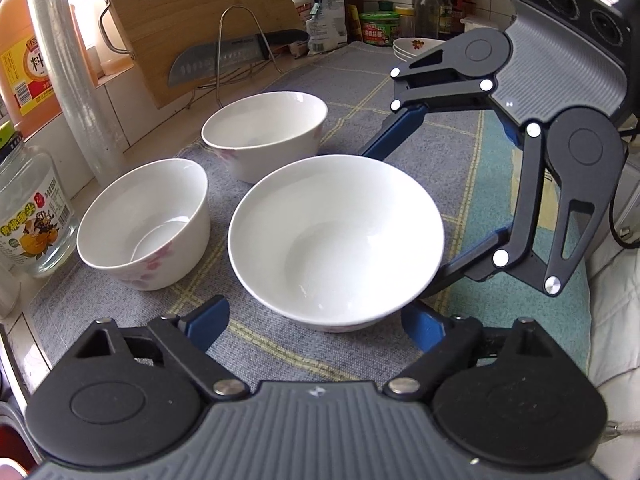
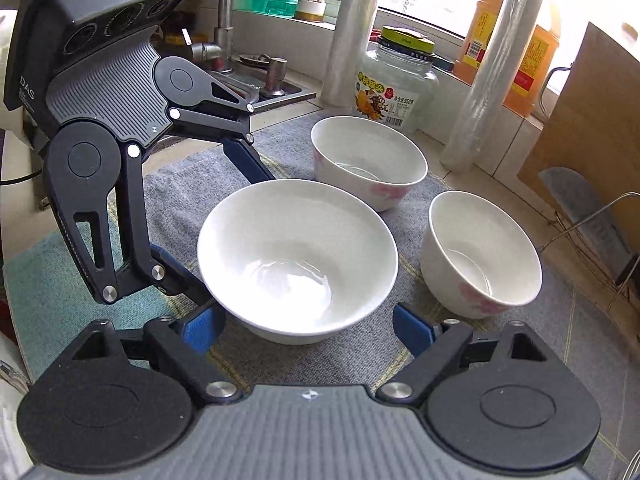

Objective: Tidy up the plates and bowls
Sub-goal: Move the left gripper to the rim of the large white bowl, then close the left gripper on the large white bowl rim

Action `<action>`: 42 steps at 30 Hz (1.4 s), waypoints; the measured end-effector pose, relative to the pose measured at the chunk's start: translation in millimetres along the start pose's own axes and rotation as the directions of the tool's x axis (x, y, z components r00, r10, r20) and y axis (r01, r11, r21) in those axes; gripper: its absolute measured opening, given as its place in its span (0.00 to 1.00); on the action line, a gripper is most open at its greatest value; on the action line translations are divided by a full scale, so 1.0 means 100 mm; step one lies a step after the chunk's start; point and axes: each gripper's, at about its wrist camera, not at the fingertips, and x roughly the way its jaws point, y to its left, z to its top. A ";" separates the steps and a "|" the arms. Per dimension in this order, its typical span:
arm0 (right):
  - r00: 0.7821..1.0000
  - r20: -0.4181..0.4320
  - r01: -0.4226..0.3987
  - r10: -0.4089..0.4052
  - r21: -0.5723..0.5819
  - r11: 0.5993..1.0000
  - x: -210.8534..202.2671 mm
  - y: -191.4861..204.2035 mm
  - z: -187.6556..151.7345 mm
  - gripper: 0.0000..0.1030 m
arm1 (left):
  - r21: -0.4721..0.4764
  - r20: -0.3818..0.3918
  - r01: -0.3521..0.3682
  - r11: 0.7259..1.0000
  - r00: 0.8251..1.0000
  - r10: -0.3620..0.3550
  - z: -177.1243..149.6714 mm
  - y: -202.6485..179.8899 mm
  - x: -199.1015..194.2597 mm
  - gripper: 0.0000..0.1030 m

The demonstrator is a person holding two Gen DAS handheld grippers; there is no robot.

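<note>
A wide plain white bowl (image 1: 336,236) (image 2: 296,256) sits on a grey checked mat (image 1: 120,320), with both grippers on opposite sides of it. My left gripper (image 1: 314,308) (image 2: 240,236) has its blue fingers either side of the bowl's lower near wall; a gap shows at its left finger (image 1: 208,322). My right gripper (image 2: 308,311) (image 1: 400,220) flanks the opposite side the same way, with a gap at its right finger (image 2: 412,332). Two smaller white bowls with pink flowers (image 1: 144,220) (image 1: 264,132) stand just behind. A stack of white plates (image 1: 412,48) rests at the mat's far end.
A glass jar (image 1: 32,216), a cling-film roll (image 1: 68,80) and an orange jug (image 1: 24,52) line the window ledge. A cutting board (image 1: 192,12) and a knife (image 1: 224,56) sit in a wire rack. Bottles and packets crowd the far wall. A sink (image 2: 272,88) lies beyond the mat.
</note>
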 end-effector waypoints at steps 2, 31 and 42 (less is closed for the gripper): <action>1.000 -0.001 -0.008 0.008 0.002 1.000 0.01 -0.01 0.00 0.90 | 0.012 -0.002 0.005 1.000 1.000 -0.005 0.00 0.01 0.01 0.89; 1.000 0.002 0.020 -0.020 0.001 1.000 0.04 0.07 -0.10 0.84 | -0.302 -0.007 0.088 0.949 0.995 -0.095 0.36 0.31 -0.02 0.90; 0.999 0.018 0.028 -0.028 -0.006 1.000 0.04 0.11 -0.07 0.83 | -0.353 -0.048 0.078 0.932 0.994 -0.101 0.41 0.34 0.06 0.89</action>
